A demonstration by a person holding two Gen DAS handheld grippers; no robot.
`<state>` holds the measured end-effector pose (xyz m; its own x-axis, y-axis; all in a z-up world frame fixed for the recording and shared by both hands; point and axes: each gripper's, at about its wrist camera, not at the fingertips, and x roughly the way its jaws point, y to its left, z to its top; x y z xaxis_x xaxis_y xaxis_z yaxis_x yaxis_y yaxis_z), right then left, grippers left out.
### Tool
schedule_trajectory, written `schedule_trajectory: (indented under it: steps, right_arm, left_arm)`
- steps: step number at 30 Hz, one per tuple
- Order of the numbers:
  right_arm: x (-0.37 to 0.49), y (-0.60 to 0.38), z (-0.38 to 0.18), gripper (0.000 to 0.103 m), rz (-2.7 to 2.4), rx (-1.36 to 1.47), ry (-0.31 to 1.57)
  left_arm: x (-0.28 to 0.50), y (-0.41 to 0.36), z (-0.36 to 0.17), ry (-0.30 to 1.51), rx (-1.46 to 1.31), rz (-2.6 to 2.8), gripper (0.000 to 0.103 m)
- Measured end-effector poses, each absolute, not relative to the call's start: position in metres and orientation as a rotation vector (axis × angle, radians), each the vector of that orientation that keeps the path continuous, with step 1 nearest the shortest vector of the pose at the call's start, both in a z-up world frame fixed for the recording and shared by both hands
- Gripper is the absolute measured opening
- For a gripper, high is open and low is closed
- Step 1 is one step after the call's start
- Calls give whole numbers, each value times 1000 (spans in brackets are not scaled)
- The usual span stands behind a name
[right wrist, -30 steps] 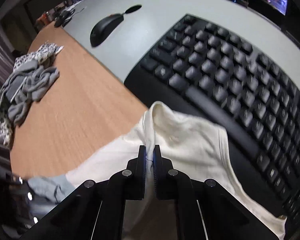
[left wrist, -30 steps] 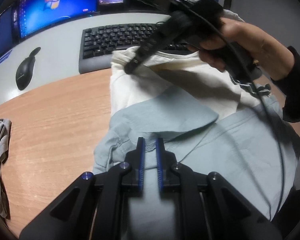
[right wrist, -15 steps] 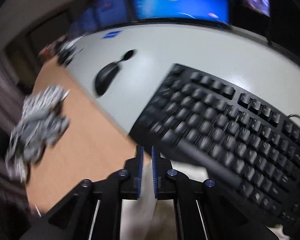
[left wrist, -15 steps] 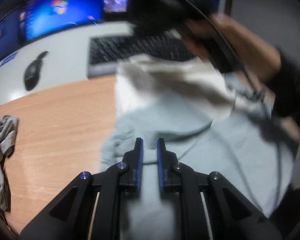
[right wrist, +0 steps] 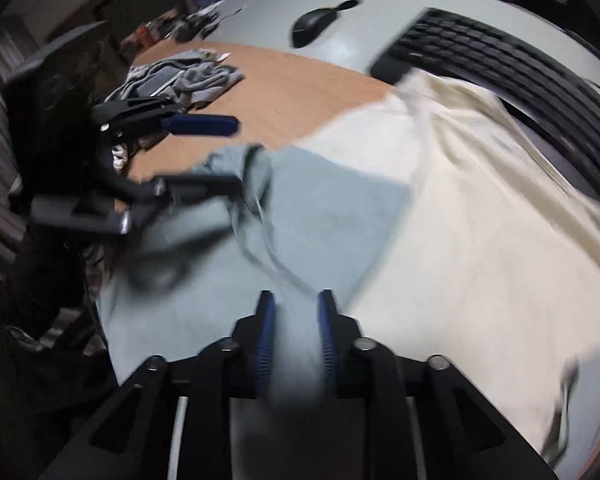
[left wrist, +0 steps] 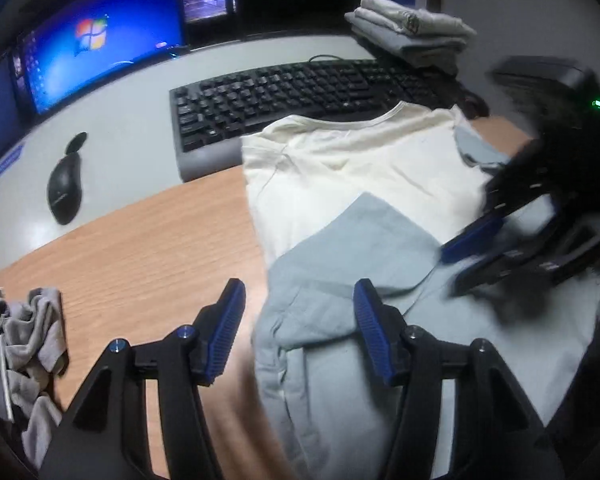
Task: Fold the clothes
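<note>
A cream shirt [left wrist: 360, 168] lies spread on the wooden desk [left wrist: 140, 248], its collar edge resting on the keyboard. A pale blue-grey garment [left wrist: 340, 280] overlaps its near part, one sleeve folded across. My left gripper [left wrist: 298, 308] is open and empty just above the blue garment's left edge. My right gripper [right wrist: 294, 320] is open, with a moderate gap, low over the blue garment [right wrist: 300, 208] and holding nothing. It also shows blurred at the right of the left wrist view [left wrist: 460, 252]. The cream shirt [right wrist: 480, 220] fills the right of the right wrist view.
A black keyboard [left wrist: 300, 96] and a mouse [left wrist: 64, 188] sit on the grey desk strip, with monitors [left wrist: 100, 52] behind. A folded stack of clothes [left wrist: 412, 28] lies at the back right. A crumpled grey pile [left wrist: 20, 344] lies at the left.
Both grippers have let go of the clothes and opened. The right gripper released the cream shirt's shoulder and swung back toward the blue garment. The cream shirt now lies flat.
</note>
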<state>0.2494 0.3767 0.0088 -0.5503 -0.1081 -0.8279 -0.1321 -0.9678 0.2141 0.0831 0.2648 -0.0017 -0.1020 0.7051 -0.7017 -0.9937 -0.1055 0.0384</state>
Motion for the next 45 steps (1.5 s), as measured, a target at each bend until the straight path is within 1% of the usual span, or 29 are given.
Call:
schedule_trajectory:
  steps: [1,2,3,4,7,9,10,12,13,14,15,16,17,19,20,21,22,23,24,25,26,30,31,32,34,38,39,42,45]
  right_arm:
    - [261,378,7,51,2724,-1461,422]
    - [272,380,5,57,2722,-1438,448]
    - [284,381,4,61,2720,-1416,473]
    - [292,382,2,61,2721,-1393,500]
    - [298,387,0,61,2719,-1330,564]
    - [299,383,0,61,2722,-1305,550]
    - [299,381,-1,63,2726,-1292,538]
    - [301,374,-2,68,2748,-1267,487]
    - [302,370,-2,71,2760,-1253,452]
    - [301,366,-3,73,2766,-1240,423]
    - [300,362,-3,76,2773,-1230,395]
    - [300,359,-4,83,2781,-1226,369]
    - [299,355,-5,85,2784,-1225,342]
    - [293,350,-7,86,2768,-1242,282]
    - [291,347,-8,87,2759,-1252,251]
    - [289,344,-8,90,2753,-1264,221]
    - [287,342,-9,92,2750,-1273,200]
    - [287,341,-9,93,2748,-1278,191]
    - [286,340,-10,94,2746,-1283,182]
    - [285,339,-10,95,2745,-1287,175]
    - [286,340,-10,95,2746,-1286,178]
    - [290,344,-9,95,2763,-1271,230]
    - [292,346,-9,95,2771,-1261,262]
    - [293,349,-8,95,2779,-1249,297]
    - [298,358,-7,96,2804,-1208,418]
    - [311,384,-9,96,2846,-1075,744]
    - [312,386,-9,96,2847,-1057,781]
    - [309,382,-4,96,2777,-1060,730]
    - [290,369,15,96,2725,-1127,562]
  left_arm:
    - [84,263,0,607,-621,1585,42]
    - [85,261,2,594,-618,1576,25]
    - [87,260,3,591,-620,1550,18]
    - [92,259,1,603,-623,1514,10]
    - [108,256,-10,697,-595,1507,7]
    - [110,249,-11,656,-613,1456,8]
    - [109,245,-8,633,-610,1451,12]
    - [106,238,0,599,-582,1479,15]
    - [103,235,5,596,-559,1518,32]
    - [97,235,9,597,-540,1563,67]
    - [90,237,10,591,-543,1580,82]
    - [83,241,11,585,-556,1582,96]
    - [78,245,9,588,-573,1556,95]
    - [72,255,3,619,-608,1479,94]
    - [71,259,-1,643,-617,1455,88]
    - [71,263,-5,665,-627,1423,78]
    - [70,267,-9,684,-642,1403,51]
    - [69,272,-13,700,-663,1391,37]
    - [69,275,-17,716,-675,1378,35]
    - [69,276,-20,729,-677,1370,29]
    - [69,277,-23,740,-679,1367,25]
    - [65,268,-19,686,-673,1348,25]
    - [66,265,-17,672,-662,1344,15]
    - [68,261,-15,665,-645,1342,11]
    - [77,254,-12,681,-589,1338,9]
    - [119,235,-15,838,-407,1309,7]
    - [125,232,-18,868,-381,1298,7]
    - [140,228,-27,954,-318,1288,7]
    - [142,225,-32,1004,-295,1300,7]
